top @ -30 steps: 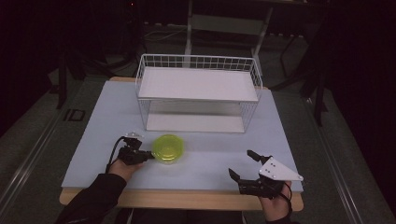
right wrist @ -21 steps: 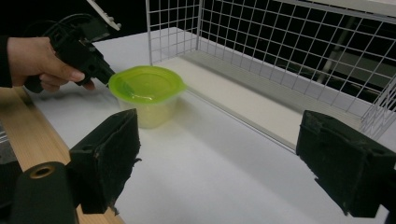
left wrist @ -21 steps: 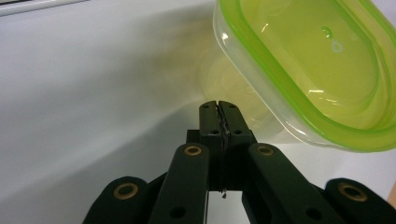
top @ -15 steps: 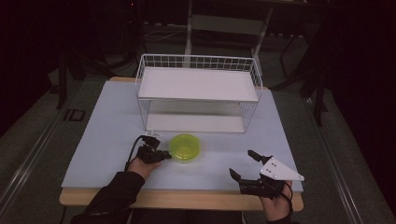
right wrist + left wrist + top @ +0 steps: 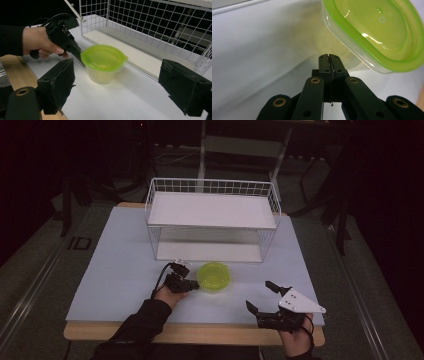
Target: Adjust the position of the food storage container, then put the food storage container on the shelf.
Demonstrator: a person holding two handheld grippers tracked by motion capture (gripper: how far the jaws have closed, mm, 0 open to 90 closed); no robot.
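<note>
Left gripper [image 5: 192, 284]: jaws pressed together, tips pointing right, held low in the left hand [image 5: 167, 295].
Right gripper [image 5: 264, 296]: jaws spread wide, empty.

Left tool [image 5: 194, 284], jaws pressed together, pushed green-lidded container [image 5: 214, 276] rightward across table, nearer wire rack.

One green-lidded container [image 5: 214, 276] is sitting on one white table [image 5: 120, 270], one white wire rack [image 5: 212, 220] (two shelves) is standing behind it, and two grippers, left gripper [image 5: 192, 284] and right gripper [image 5: 261, 296], are resting nearby.
</note>
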